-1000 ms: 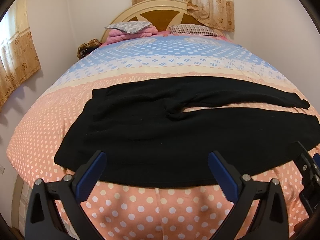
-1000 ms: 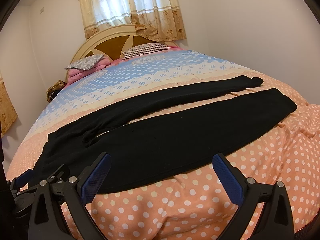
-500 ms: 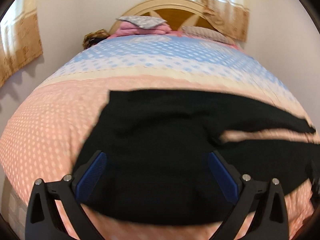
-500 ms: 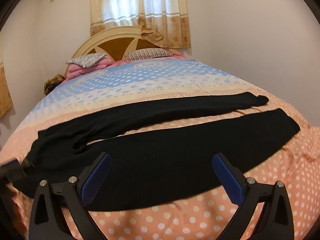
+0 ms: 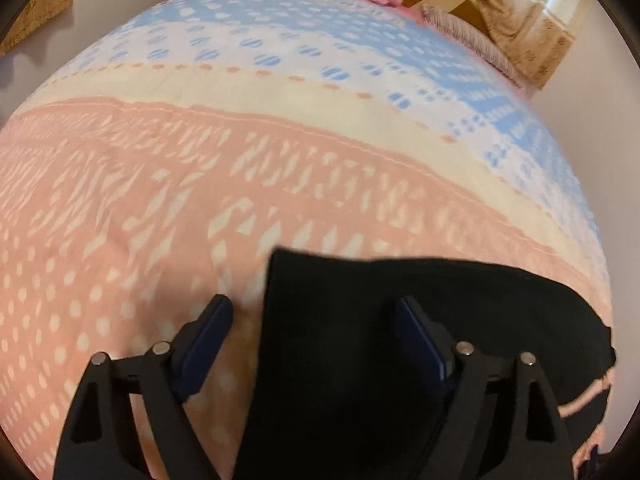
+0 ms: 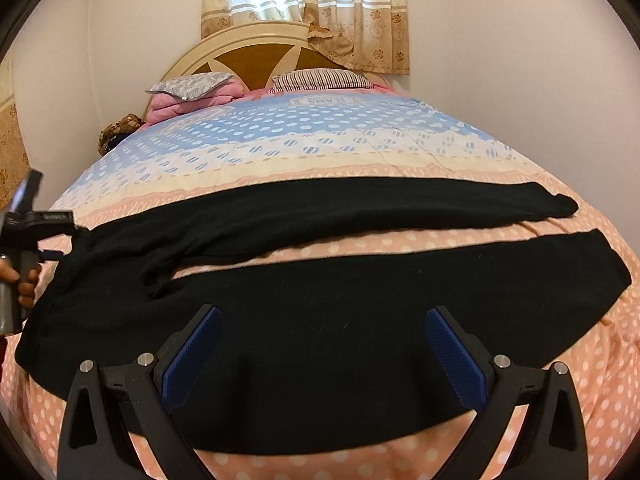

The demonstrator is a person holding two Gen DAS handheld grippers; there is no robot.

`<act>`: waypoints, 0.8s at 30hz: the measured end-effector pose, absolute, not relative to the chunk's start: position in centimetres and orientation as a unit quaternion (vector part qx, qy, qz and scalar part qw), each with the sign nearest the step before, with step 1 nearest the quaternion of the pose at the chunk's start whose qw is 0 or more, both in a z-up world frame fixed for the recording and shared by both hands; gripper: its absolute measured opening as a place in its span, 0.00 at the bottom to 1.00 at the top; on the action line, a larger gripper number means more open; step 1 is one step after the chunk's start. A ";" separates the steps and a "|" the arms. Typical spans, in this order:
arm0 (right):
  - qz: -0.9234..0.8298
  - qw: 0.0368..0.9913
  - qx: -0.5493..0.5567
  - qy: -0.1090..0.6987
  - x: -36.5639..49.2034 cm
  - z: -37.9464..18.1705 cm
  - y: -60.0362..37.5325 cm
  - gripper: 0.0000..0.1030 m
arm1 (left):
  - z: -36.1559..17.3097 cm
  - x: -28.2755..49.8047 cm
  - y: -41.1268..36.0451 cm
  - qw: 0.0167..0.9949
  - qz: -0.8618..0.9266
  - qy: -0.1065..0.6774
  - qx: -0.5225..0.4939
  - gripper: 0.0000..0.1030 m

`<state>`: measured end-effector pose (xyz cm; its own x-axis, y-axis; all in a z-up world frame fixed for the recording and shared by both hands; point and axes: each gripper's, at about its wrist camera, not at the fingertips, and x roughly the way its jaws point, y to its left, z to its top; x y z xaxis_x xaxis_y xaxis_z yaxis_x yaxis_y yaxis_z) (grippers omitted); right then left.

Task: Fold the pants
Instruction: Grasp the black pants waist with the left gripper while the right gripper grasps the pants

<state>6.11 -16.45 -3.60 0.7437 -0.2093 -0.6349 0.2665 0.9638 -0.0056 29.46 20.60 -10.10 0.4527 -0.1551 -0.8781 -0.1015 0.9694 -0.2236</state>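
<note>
Across the peach, foot-end half of the bed point(image 6: 592, 380), we see the black pants point(image 6: 320, 320) laid flat, waistband toward the left edge, 2 legs running toward the right edge with a strip of cover between them. Our right gripper point(image 6: 320, 352) hangs over the nearer leg, jaws spread wide, holding nothing. Our left gripper point(image 5: 312, 344) straddles the far corner of the waistband point(image 5: 280, 272), jaws wide apart, holding nothing. Pillows point(image 6: 320, 78) lie against the headboard point(image 6: 248, 56).
</note>
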 end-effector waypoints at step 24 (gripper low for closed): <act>0.086 0.869 -0.059 0.483 31.8 -5.5 -27.7 0.86 | -9.2 31.2 19.4 0.864 -0.048 0.483 -0.132 0.26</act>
